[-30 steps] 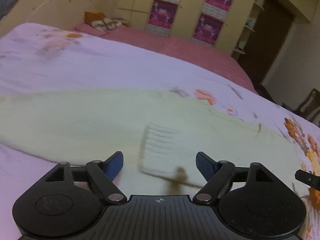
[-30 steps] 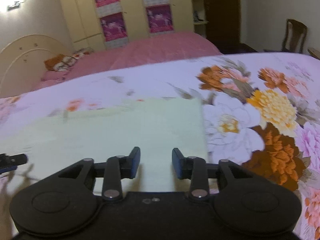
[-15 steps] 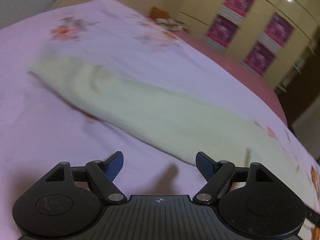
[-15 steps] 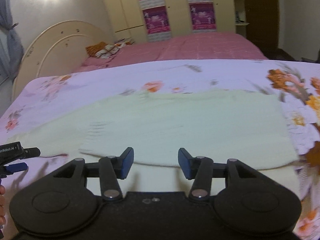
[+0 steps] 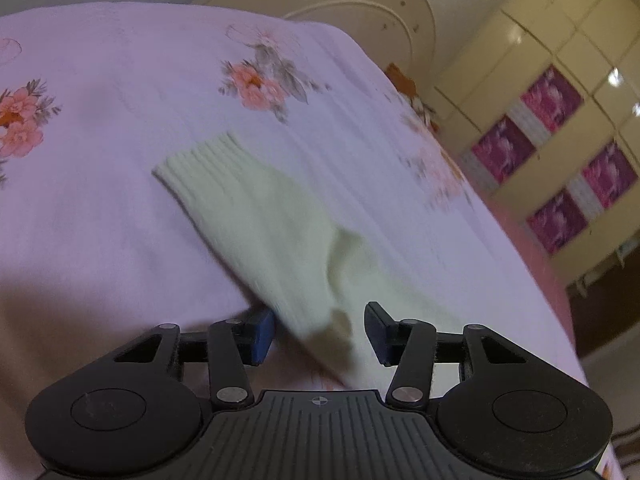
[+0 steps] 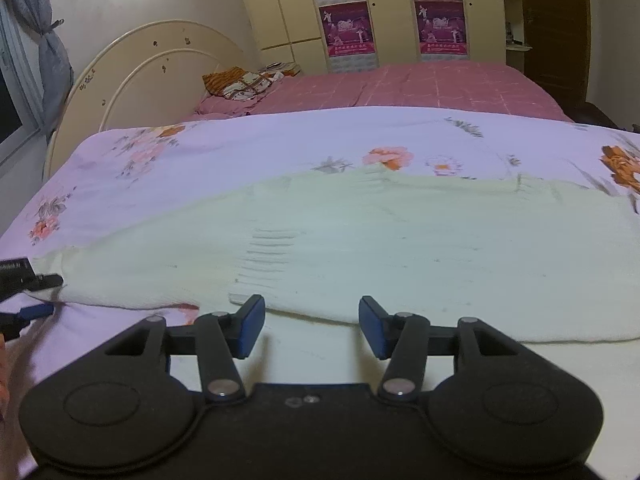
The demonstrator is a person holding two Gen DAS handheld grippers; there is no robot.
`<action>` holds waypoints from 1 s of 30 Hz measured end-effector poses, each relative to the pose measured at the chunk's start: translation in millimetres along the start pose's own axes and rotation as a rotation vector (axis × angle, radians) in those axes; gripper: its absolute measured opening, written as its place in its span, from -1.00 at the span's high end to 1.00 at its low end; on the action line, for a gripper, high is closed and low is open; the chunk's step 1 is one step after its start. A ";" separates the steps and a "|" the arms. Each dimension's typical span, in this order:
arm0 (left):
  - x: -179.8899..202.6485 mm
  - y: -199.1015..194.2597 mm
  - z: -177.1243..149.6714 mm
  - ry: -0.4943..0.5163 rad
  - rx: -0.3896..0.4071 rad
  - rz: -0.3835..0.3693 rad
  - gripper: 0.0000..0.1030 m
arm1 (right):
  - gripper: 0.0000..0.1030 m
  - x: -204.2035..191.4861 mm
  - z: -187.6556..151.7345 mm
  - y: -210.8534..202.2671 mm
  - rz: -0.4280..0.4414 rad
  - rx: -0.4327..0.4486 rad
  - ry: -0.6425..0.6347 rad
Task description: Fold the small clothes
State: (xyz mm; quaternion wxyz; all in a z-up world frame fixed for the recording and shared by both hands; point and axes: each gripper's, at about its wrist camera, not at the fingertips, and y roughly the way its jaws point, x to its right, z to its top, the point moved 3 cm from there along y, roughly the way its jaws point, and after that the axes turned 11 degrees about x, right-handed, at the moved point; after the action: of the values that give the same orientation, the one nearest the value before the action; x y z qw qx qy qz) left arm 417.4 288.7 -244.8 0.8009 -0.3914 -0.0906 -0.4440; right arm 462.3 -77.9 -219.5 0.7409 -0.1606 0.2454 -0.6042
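My left gripper (image 5: pixel 319 331) sits low over the bed with its jaws about half apart, and they have just been closing. The sleeve (image 5: pixel 256 216) of the pale green sweater runs between them, ribbed cuff away from me. The fabric near the fingers is blurred, so I can't tell if the pads (image 5: pixel 262 334) actually press it; the right-hand pad looks clear of the cloth.

My right gripper (image 6: pixel 311 326) is also about half open, jaws having just widened a little, nothing gripped. It hovers over the near edge of the sweater (image 6: pixel 360 248), which lies spread flat across the flowered bedsheet (image 6: pixel 240 148), its folded-in second cuff just ahead of the fingers. My left gripper shows at the far left edge, at the sleeve end.

Beyond: a pink bed (image 6: pixel 420 84), a cream headboard (image 6: pixel 152 64), a wardrobe with purple posters (image 6: pixel 348 28).
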 end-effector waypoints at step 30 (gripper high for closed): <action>202.0 -27.8 -41.8 0.268 0.016 -0.497 0.93 | 0.01 23.6 2.0 24.2 -0.071 -0.040 0.055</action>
State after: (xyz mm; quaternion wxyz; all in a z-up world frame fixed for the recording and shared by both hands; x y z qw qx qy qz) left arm 506.3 121.5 -158.3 0.6753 -0.2889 -0.0806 -0.6738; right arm 486.6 -95.7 -234.7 0.7085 -0.1673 0.2721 -0.6292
